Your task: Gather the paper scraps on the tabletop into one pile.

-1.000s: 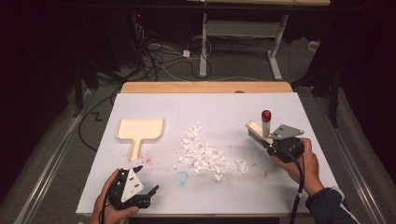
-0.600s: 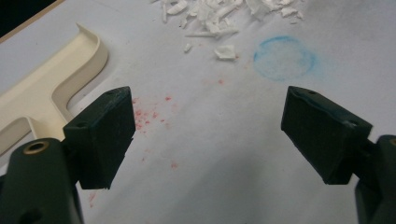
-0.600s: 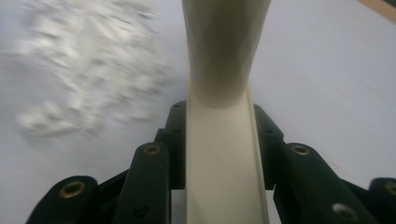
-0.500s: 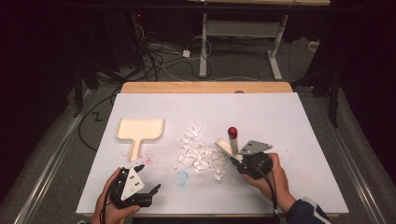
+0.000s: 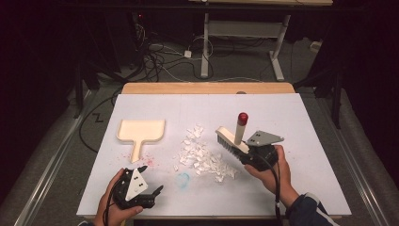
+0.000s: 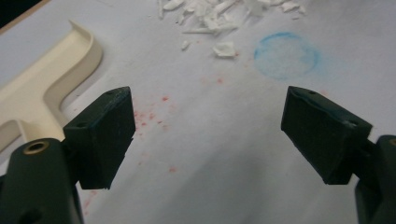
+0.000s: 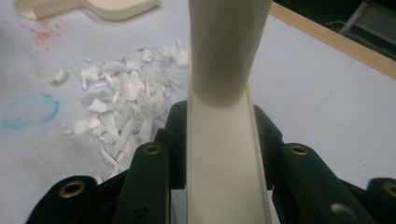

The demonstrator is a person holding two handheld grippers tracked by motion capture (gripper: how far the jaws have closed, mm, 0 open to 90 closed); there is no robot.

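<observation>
A cream brush (image 5: 233, 137) with a red-tipped handle (image 5: 243, 117) stands at the right edge of a pile of white paper scraps (image 5: 202, 157). My right gripper (image 5: 247, 148) is shut on the brush, whose cream body (image 7: 224, 140) runs up between the jaws in the right gripper view, with the scraps (image 7: 126, 102) to its left. A cream dustpan (image 5: 141, 132) lies flat to the left of the pile. My left gripper (image 5: 148, 181) rests open near the front left edge. Its jaws (image 6: 205, 135) stand wide apart over bare table, with the dustpan (image 6: 42, 88) at the left.
The white table sheet (image 5: 306, 122) carries a faint blue circle (image 5: 183, 179) in front of the pile and red specks (image 5: 150, 160) by the dustpan handle. A wooden strip (image 5: 207, 88) borders the far edge. Cables and desk legs lie on the dark floor beyond.
My right gripper has carried the brush leftward from the table's right side to the edge of the scrap pile. Stray scraps on the right now lie closer to the pile. The left gripper has stayed still.
</observation>
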